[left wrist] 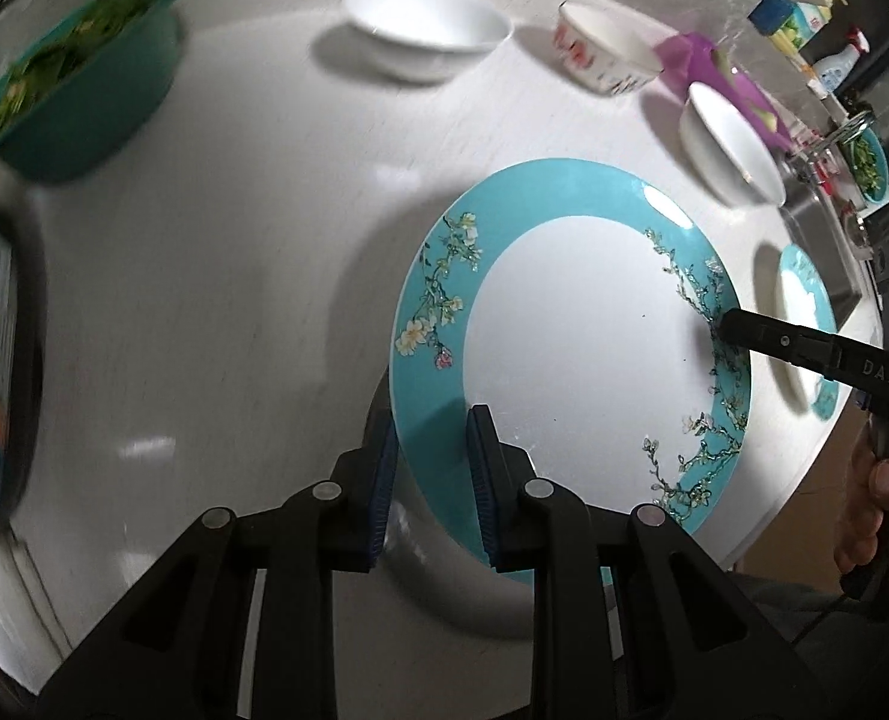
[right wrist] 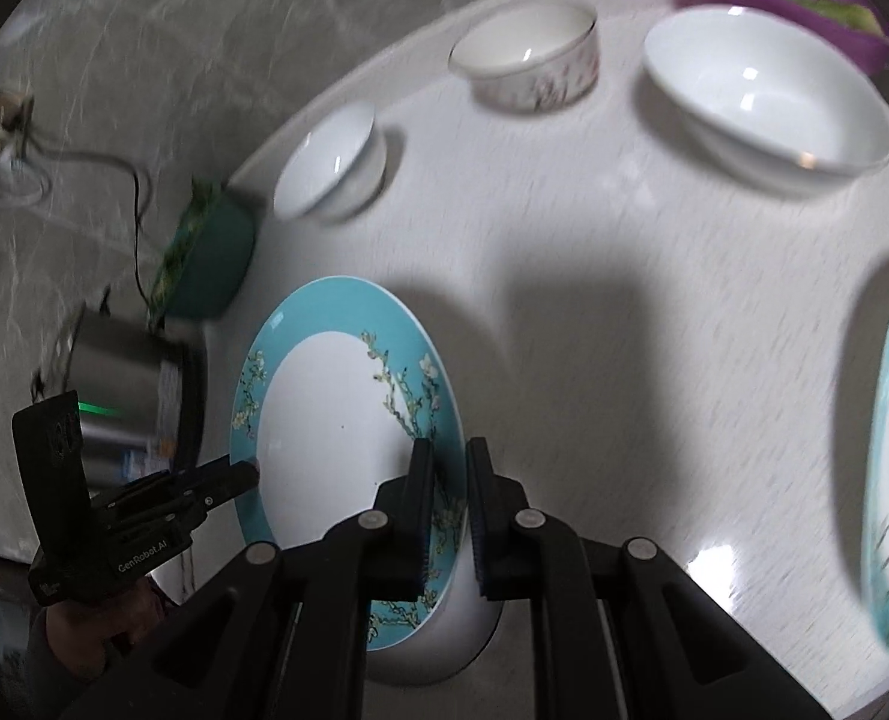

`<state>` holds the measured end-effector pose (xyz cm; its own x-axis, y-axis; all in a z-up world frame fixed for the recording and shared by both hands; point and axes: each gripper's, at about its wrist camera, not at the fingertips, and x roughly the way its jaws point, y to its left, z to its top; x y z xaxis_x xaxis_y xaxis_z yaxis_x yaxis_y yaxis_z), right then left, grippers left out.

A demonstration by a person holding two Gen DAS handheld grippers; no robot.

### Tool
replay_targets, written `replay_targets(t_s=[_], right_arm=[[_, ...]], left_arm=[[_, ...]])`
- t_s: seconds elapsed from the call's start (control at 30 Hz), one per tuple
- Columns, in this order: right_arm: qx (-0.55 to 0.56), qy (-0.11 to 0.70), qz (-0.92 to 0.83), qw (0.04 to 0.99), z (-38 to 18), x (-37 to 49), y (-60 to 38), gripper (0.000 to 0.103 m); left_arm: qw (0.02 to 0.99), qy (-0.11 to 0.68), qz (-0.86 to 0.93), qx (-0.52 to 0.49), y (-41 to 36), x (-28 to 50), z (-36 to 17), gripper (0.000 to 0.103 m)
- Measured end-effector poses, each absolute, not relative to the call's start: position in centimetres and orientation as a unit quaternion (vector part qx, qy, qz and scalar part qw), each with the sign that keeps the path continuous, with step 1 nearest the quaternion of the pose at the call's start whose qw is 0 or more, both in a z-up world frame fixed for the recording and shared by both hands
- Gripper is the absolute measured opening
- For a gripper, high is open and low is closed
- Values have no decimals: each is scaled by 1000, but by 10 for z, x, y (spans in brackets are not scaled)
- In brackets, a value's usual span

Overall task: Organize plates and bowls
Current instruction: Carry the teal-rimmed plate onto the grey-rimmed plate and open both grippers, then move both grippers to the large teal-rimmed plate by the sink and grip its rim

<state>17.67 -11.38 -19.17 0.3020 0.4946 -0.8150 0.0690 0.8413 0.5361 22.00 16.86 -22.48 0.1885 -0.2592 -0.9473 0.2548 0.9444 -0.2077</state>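
Both grippers clamp one teal floral plate (left wrist: 570, 354) by opposite rims above the white table (left wrist: 234, 276): left gripper (left wrist: 432, 480), right gripper (right wrist: 447, 516). Only the right view shows a steel pot (right wrist: 126, 372); the left shows a bottle-cluttered counter (left wrist: 816, 30).

Turquoise-rimmed floral plate (left wrist: 570, 348) seemingly lifted above white counter (left wrist: 204, 276), near white bowls (left wrist: 426, 24).

Glossy glazed ceramic plate (left wrist: 570, 354) with a turquoise floral rim, shiny with reflections. Far white bowls (left wrist: 426, 24) are smooth, glossy ceramic too. The pale worktop (left wrist: 204, 276) has a faintly streaked, satin stone-like finish. Matt black plastic claws (left wrist: 432, 480) carry ribbed blue pads. On the left, a brushed metal pot (right wrist: 126, 378).
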Motion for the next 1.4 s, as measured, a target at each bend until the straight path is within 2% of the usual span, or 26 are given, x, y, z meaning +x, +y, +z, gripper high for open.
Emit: replay_targets(t_s=[0.37,0.43,0.63,0.9,1.1,1.13,1.2,1.23,1.27,1.3,1.33,1.37,1.4], right_arm=[[198,589,130,773,-206,155,-97,14],[184,589,131,776,-207,153,-92,13],[170,588,141,778,-211,149,-78,13],[182,584,134,779,-219,148,-88,13],[134,576,129,796,-215,147,-77,14],[121,576,125,799,-214,146,-74,18],[93,571,116,807,-210,143,-69,37],[76,568,109,812,-208,141,-66,55],[65,562,103,818,-206,138,-64,68],[63,558,103,821,-204,136,-65,70],[64,555,100,823,-200,133,-66,70],[70,551,97,826,-196,129,-70,70],[78,546,93,829,-191,125,-76,70]], left_arm=[[775,610,-157,56,171,183,-244,20],[770,612,-174,50,170,177,-247,10],[770,603,-203,57,152,167,-248,10],[778,598,-191,36,168,172,-254,10],[787,589,-185,9,178,174,-252,11],[790,586,-181,2,181,174,-251,11],[796,579,-178,-5,184,178,-246,11],[798,576,-179,-8,185,178,-244,11],[800,572,-182,-13,187,178,-241,12],[802,566,-187,-18,187,178,-237,14],[805,559,-196,-26,185,178,-233,25],[806,555,-204,-31,184,177,-229,51],[807,549,-214,-38,181,177,-225,68]])
